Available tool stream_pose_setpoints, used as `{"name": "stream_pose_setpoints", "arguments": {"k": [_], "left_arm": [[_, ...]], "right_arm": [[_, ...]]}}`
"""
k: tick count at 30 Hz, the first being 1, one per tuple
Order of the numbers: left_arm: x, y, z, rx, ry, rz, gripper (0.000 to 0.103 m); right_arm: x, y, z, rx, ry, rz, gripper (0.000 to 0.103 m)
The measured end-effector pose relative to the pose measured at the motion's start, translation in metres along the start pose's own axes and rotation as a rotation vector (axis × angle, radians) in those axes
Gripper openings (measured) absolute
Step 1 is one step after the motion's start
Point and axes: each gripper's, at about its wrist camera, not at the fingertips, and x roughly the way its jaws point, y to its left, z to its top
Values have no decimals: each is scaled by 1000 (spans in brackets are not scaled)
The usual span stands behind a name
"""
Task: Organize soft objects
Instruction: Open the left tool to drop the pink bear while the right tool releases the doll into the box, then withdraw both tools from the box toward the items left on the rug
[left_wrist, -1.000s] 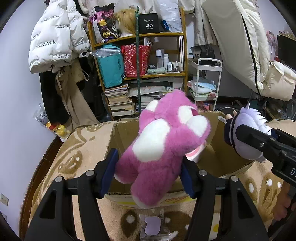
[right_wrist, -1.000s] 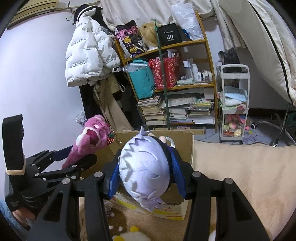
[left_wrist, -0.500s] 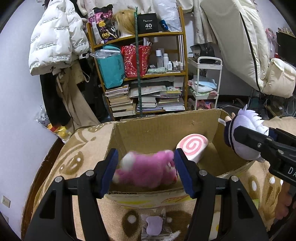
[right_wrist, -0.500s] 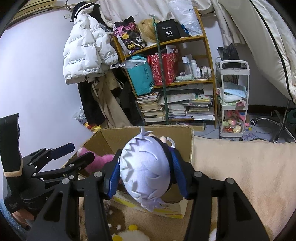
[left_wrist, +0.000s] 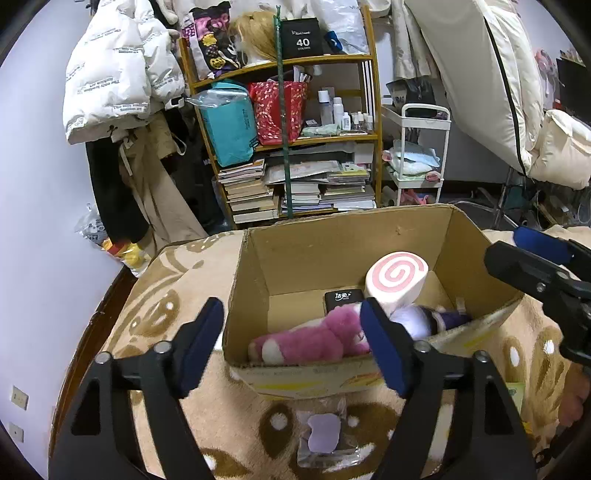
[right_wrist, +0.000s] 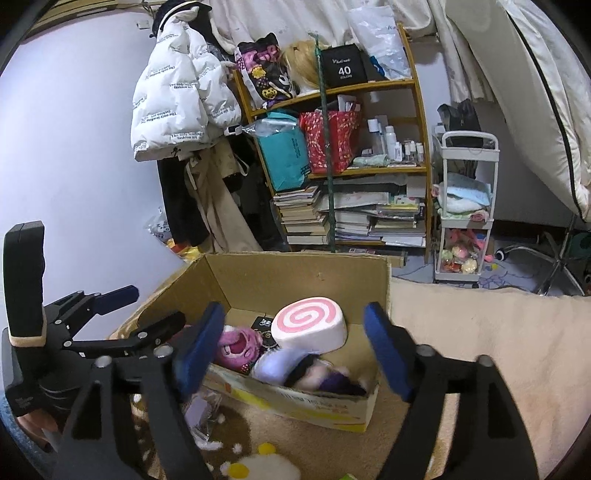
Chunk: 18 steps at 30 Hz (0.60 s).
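Both grippers' fingers are opening, empty: left gripper (left_wrist: 291, 347), right gripper (right_wrist: 295, 350). Pink plush (left_wrist: 314, 338) hugs the cardboard box's (left_wrist: 332, 236) six-o'clock wall; the twelve-o'clock floor lies bare.

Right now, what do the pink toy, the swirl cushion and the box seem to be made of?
Pink toy: plush fabric, going by its long fuzzy matte pile. Swirl cushion: probably soft foam or smooth printed fabric; the surface looks even and dull, and I cannot tell which. Box: brown corrugated cardboard, matte, with creased walls and a raw cut rim.
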Motion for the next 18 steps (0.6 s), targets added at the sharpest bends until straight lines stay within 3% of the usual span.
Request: {"name": "stream_pose_setpoints", "arguments": {"k": [6,9,18], "left_arm": [[-11,8,-1,-21,9,-11,79],[-20,12,-4,-33,10,-16,87],[-49,13,-18,-25,24,-30,89]], "right_arm": [[-14,-1,-1,35,-4,-9,95],[-24,-1,-1,38,-8,-20,99],[-53,-1,-6,54,-6,-55,100]]}}
